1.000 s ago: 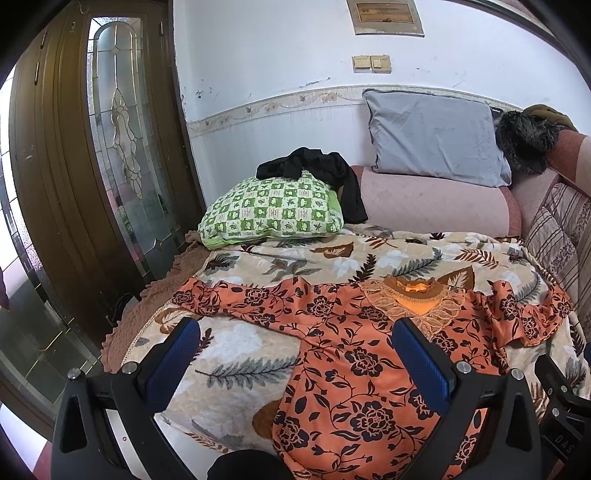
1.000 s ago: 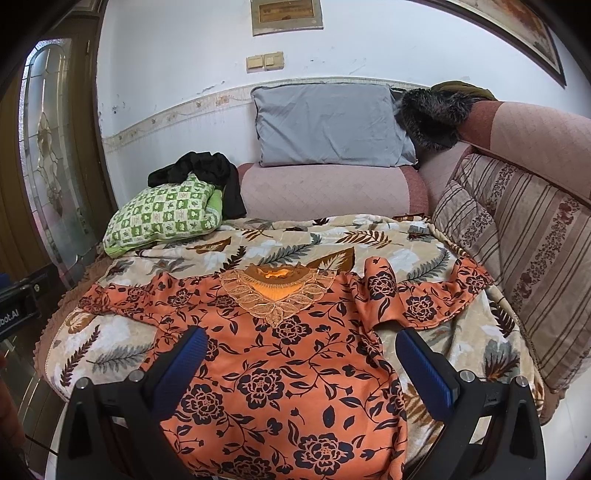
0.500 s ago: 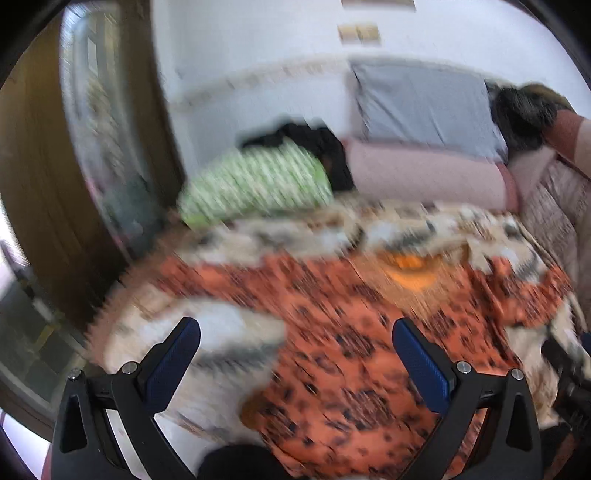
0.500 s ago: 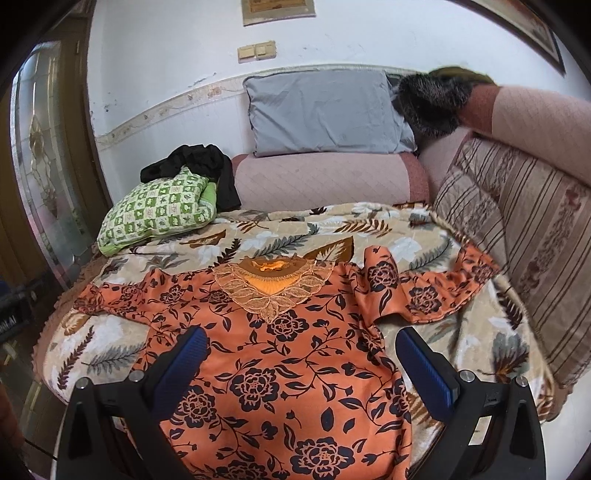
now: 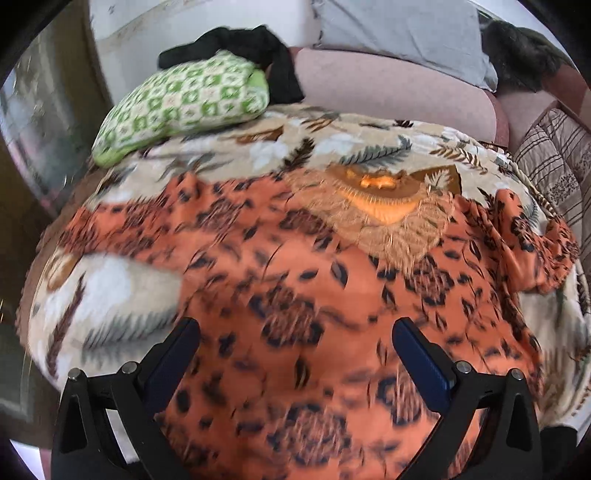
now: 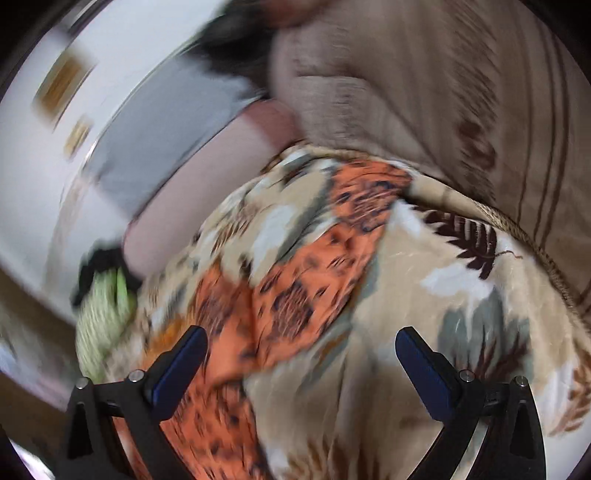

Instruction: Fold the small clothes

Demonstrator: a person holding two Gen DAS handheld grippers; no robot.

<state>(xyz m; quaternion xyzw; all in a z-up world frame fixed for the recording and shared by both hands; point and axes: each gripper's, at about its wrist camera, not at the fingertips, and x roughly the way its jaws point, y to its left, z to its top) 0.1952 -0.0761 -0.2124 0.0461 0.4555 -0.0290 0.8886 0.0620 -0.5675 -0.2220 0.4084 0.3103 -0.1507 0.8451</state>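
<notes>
An orange top with black flowers [image 5: 295,280] lies spread flat on a leaf-patterned blanket [image 5: 110,295], its lace neckline [image 5: 384,206] toward the pillows. My left gripper [image 5: 295,332] hovers open above the garment's middle, nothing between its blue pads. In the blurred, tilted right wrist view, the top's right sleeve [image 6: 332,251] runs across the blanket [image 6: 443,295]. My right gripper [image 6: 301,339] is open above the blanket just beside that sleeve, holding nothing.
A green checked pillow [image 5: 184,103] with a black garment [image 5: 251,40] behind it lies at the back left. A grey pillow [image 5: 399,33] and pink bolster [image 5: 399,96] line the wall. Striped cushions [image 6: 461,92] stand along the right side.
Both grippers have moved forward and down toward the bed. The right one has swung and rolled right, over the sleeve. The garment lies as before.
</notes>
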